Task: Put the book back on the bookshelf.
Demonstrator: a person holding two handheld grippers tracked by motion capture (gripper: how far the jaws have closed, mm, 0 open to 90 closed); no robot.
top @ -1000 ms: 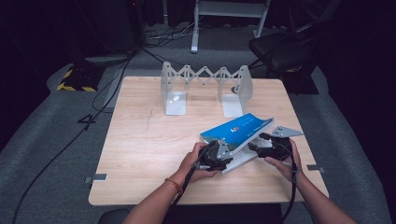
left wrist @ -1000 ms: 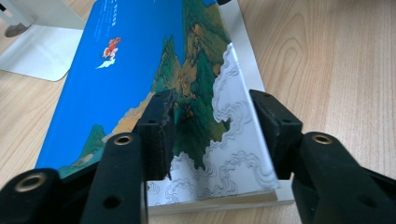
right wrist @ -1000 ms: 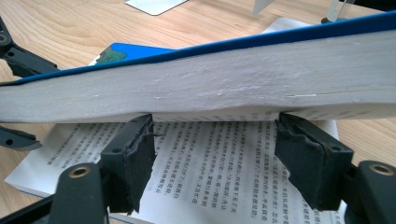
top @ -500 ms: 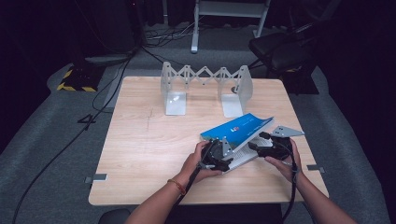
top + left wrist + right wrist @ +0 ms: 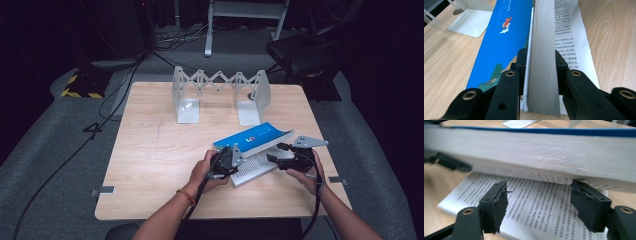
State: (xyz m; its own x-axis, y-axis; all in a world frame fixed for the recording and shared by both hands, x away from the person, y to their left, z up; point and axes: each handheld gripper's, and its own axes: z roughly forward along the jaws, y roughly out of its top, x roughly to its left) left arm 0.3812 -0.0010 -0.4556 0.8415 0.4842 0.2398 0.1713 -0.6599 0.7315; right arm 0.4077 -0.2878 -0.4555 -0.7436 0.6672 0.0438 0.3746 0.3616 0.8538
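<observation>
So the left tool [image 5: 541,67] is clamped on the book [image 5: 255,137], pinching the thick block of pages plus the blue cover from both sides; its jaws have just been closing, and in the left gripper view the page edges run straight up between the two black jaws with the cover [image 5: 499,42] off to the left and a printed page [image 5: 571,37] lying flat on the right. The right tool [image 5: 541,205] sits with its jaws apart, nothing pinched, both pads hovering just over the open printed page while the raised page block [image 5: 536,152] stretches across above them. From the high view, the left tool [image 5: 227,161] is at the near left end of the book and the right tool [image 5: 292,157] is at the near right side, a hand on each, forearms coming in from the bottom edge. The book lies open near the front right part of the desk [image 5: 150,165], with most of it lifted at an angle and a thinner lot of pages [image 5: 255,165] flat on the wood. Farther back on the desk stands a grey metal rack [image 5: 220,92] with a zigzag folding middle and two flat feet, well apart from the book. Cables [image 5: 120,95] trail across the grey floor to the left.
</observation>
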